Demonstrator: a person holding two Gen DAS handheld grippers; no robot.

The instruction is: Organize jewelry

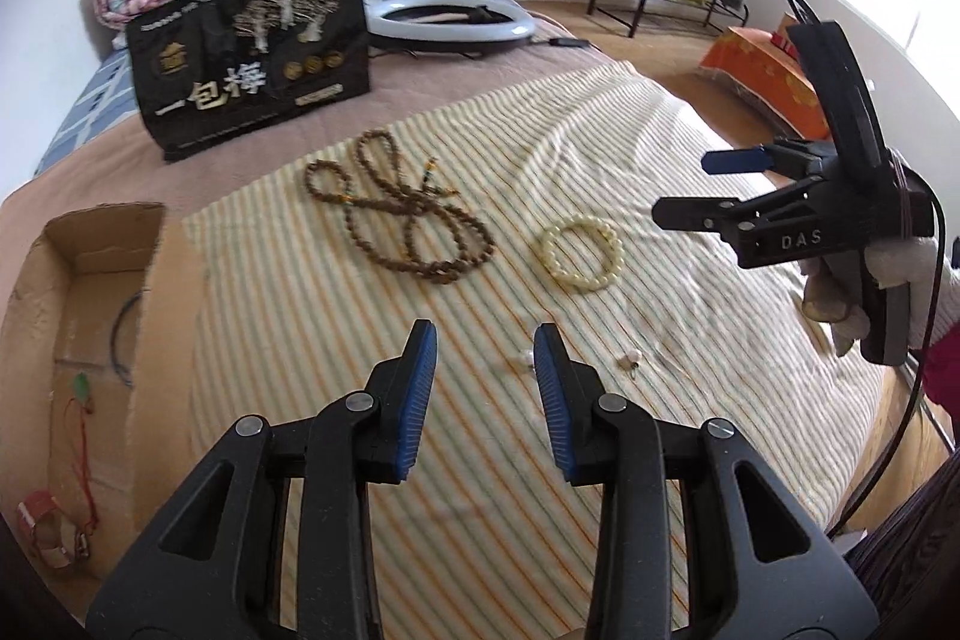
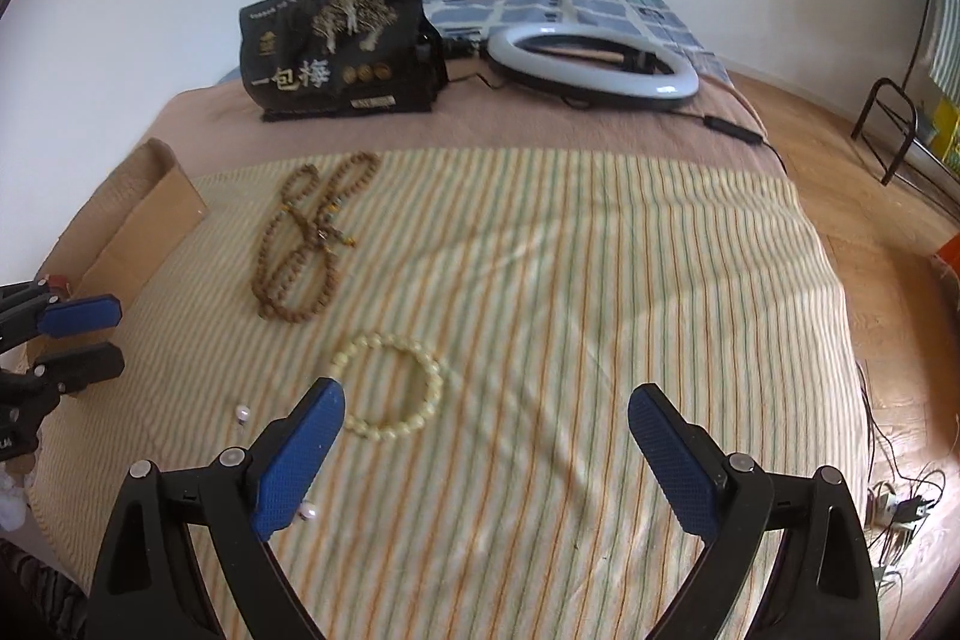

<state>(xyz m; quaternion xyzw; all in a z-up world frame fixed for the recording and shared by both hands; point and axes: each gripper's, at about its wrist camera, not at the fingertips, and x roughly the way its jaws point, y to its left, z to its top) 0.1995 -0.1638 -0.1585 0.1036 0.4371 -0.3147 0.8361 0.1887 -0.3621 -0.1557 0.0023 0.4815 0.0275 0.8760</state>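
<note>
The long brown wooden bead necklace [image 2: 300,244] lies looped on the striped cloth [image 2: 570,280], long axis running away from the cameras. Nearer, the cream bead bracelet [image 2: 390,388] lies flat. Left gripper [image 1: 486,394] and right gripper [image 2: 486,466] hover level, jaws wide, empty.

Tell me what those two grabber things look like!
Both are black plastic clamps with silver rivets and ridged blue pads on their fingers. The left gripper shows this close up. The right gripper has white letters "DAS" on its side, and a thin dark cable trails from it. A white glove holds it, beside a dark red sleeve.
</note>
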